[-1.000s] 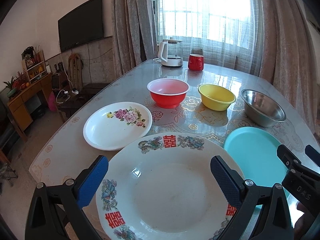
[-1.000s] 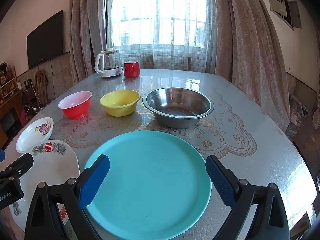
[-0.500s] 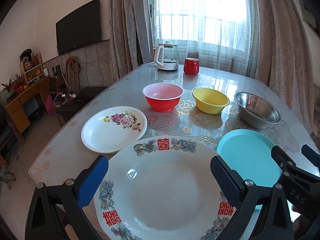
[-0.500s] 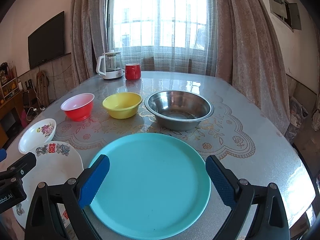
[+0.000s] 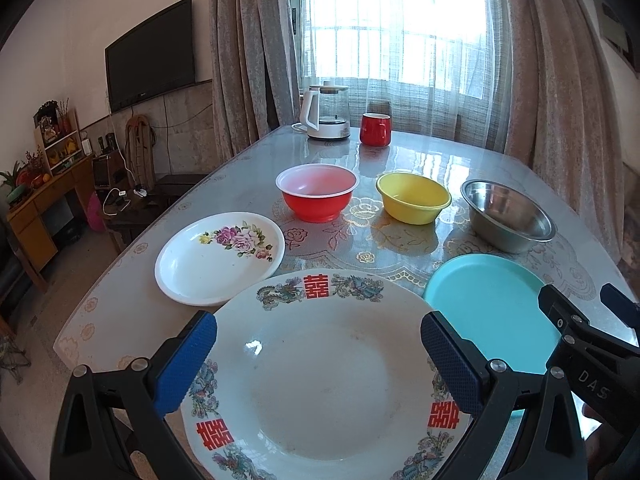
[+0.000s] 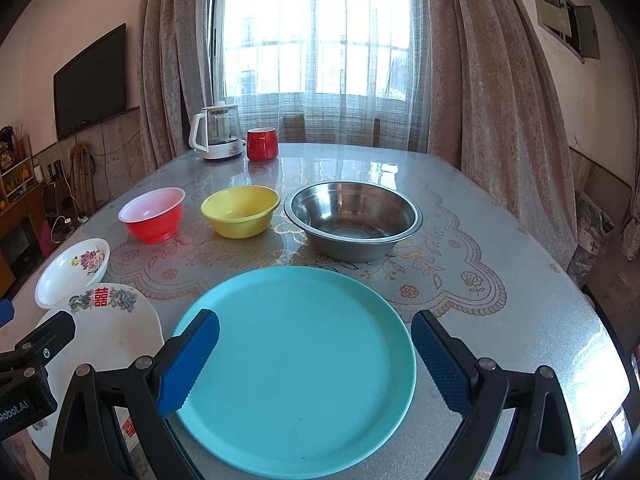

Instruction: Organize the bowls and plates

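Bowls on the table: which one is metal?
The shiny stainless steel bowl, rightmost in the row and widest; the red plastic bowl and yellow plastic bowl beside it are coloured.

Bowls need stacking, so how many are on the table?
3, in a row: red bowl at left, yellow bowl in the middle, steel bowl at right. None looks hidden.

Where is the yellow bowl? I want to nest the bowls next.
In both views the yellow bowl sits mid-table in the bowl row, between the red bowl on its left and the steel bowl on its right, beyond the teal plate.
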